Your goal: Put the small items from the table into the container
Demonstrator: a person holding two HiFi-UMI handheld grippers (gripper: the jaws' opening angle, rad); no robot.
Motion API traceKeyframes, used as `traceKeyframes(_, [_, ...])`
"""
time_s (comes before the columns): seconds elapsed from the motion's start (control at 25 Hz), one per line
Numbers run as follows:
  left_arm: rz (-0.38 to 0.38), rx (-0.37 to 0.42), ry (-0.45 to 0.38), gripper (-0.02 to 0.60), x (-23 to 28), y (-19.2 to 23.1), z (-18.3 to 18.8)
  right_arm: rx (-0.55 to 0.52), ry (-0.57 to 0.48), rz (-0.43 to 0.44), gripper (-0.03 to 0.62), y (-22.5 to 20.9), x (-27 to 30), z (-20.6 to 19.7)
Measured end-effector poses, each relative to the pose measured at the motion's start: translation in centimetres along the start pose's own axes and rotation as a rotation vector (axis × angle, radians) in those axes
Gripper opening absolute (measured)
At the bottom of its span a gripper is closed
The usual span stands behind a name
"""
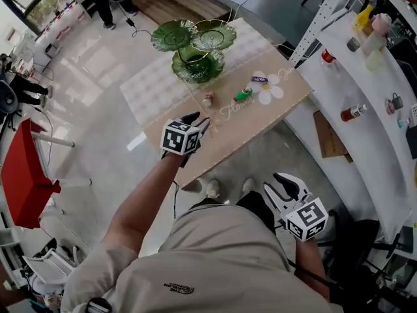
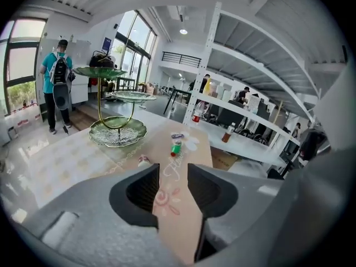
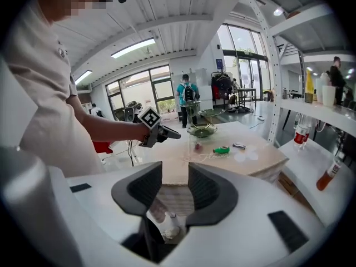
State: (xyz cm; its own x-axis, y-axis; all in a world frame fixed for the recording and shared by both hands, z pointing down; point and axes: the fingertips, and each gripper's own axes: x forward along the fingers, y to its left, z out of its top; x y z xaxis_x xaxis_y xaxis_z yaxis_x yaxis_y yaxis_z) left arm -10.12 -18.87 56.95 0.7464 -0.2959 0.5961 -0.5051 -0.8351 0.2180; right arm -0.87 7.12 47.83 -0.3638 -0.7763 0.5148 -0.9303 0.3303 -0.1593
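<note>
A green tiered glass dish stand (image 1: 195, 51) stands at the table's far end, on its tan cloth (image 1: 260, 119). Three small items lie before it: a pale one with a red end (image 1: 207, 100), a green one (image 1: 243, 95) and a dark one (image 1: 259, 79). My left gripper (image 1: 199, 124) hovers over the table's near part, open and empty, a short way short of the pale item (image 2: 144, 161). Along its jaws (image 2: 173, 185) the green item (image 2: 176, 147) and the stand (image 2: 117, 131) show ahead. My right gripper (image 1: 285, 182) hangs open and empty by my body, off the table, facing it (image 3: 175, 185).
White shelving (image 1: 365, 90) with bottles, among them a red-capped one (image 1: 352, 113), runs along the right of the table. A red object (image 1: 23, 175) sits on the floor at left. People stand at the far back (image 2: 55, 79). My shoes (image 1: 212, 188) are below the table edge.
</note>
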Motion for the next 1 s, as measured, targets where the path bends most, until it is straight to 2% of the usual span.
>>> traceKeyframes(0.24, [0.085, -0.037, 0.076, 0.156, 5.8, 3.8, 1.5, 0.01, 0.0, 0.045, 0.152, -4.8, 0.7, 1.0])
traceKeyframes(0.56, [0.192, -0.065, 0.21, 0.183, 12.6, 7.9, 0.4, 0.038, 0.011, 0.048, 0.149, -12.5, -0.1, 1.3])
traceKeyframes(0.8, [0.253, -0.067, 0.296, 0.192, 15.2, 9.6, -1.9, 0.055, 0.031, 0.043, 0.147, -16.9, -0.4, 1.0])
traceKeyframes(1.0, [0.293, -0.057, 0.314, 0.177, 15.8, 10.3, -2.7, 0.042, 0.044, 0.071, 0.146, -19.0, 0.2, 1.3])
